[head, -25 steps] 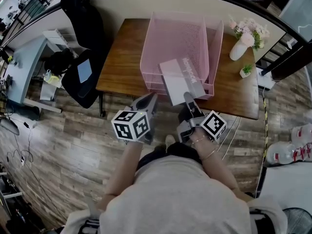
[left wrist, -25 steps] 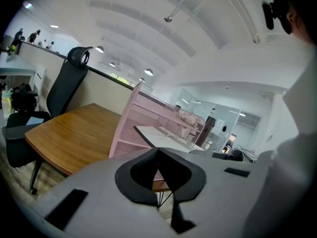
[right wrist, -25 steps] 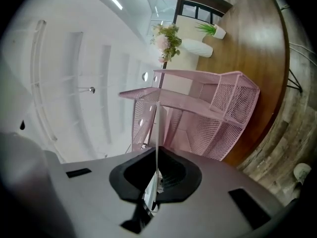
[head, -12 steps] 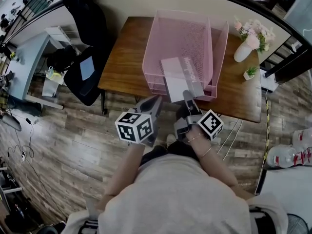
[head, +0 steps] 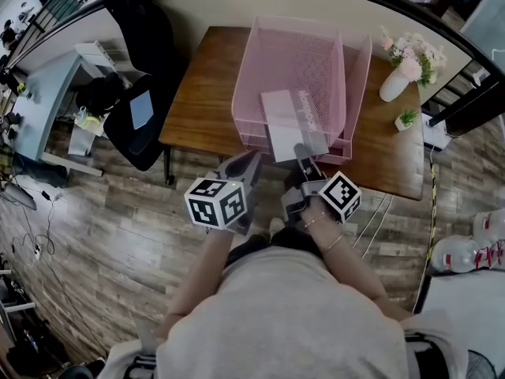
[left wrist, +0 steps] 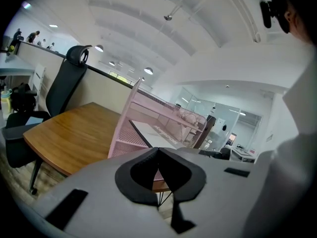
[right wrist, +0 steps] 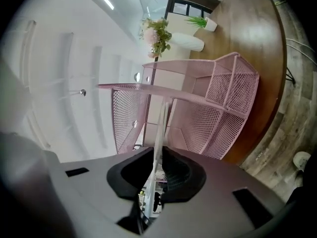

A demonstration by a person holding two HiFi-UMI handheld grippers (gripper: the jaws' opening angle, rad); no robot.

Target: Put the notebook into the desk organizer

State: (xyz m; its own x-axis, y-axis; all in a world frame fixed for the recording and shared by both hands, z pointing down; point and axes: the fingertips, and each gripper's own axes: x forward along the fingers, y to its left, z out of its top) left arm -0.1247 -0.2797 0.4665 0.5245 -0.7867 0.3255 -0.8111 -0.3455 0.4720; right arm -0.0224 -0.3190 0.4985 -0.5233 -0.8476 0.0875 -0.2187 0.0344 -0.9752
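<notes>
While your right gripper (head: pixel 303 153) clamps the notebook (head: pixel 293 121) by its near edge, its length runs ahead into the desk organizer (head: pixel 246 69); your left gripper (head: pixel 251 164) is closed, empty.

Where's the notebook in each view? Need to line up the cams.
Head view: notebook at centre, sticking out of the organizer front, near end in the right hand-held gripper.
Left gripper view: notebook at centre, a flat white slab just above the jaws.
Right gripper view: notebook edge-on, a thin pale strip rising from the shut jaws.
Shared landmark: the pink mesh organizer.
</notes>
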